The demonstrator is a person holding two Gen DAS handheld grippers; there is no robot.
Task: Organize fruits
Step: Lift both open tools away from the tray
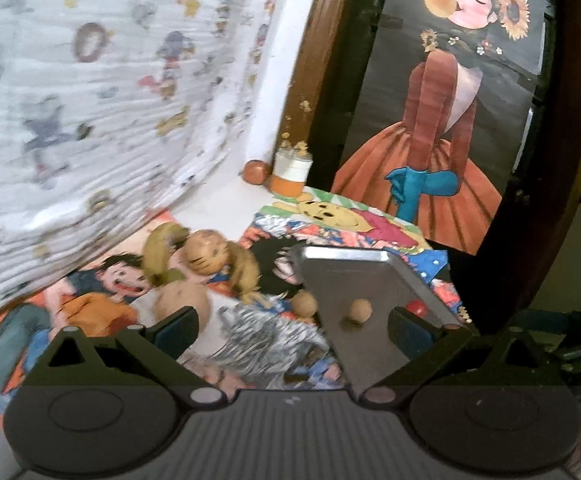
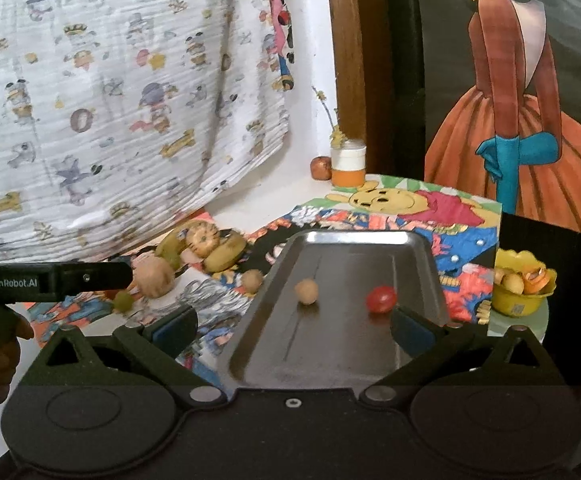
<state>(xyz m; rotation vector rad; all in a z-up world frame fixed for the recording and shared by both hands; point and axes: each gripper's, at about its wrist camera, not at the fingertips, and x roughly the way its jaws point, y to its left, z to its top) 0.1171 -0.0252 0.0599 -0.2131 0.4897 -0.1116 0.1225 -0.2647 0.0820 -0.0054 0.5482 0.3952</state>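
A metal tray (image 2: 370,356) (image 1: 370,276) lies on a cartoon-print cloth. It holds a small tan round fruit (image 2: 306,291) (image 1: 360,310) and a red tomato (image 2: 381,299) (image 1: 415,309). Left of the tray lies a pile: bananas (image 2: 226,254) (image 1: 161,251), a brown round fruit (image 2: 202,241) (image 1: 205,255), a tan fruit (image 2: 154,278) (image 1: 182,300), a small tan ball (image 2: 252,280) (image 1: 304,305) and a green one (image 2: 123,301). My left gripper (image 1: 290,326) is open and empty near the pile. My right gripper (image 2: 292,326) is open and empty over the tray's near end.
An orange-and-white jar (image 2: 348,165) (image 1: 290,176) and a reddish fruit (image 2: 320,168) (image 1: 256,172) stand at the back by a dark wooden frame. A yellow bowl (image 2: 522,284) of fruit sits at the right. A printed curtain (image 2: 110,100) hangs on the left.
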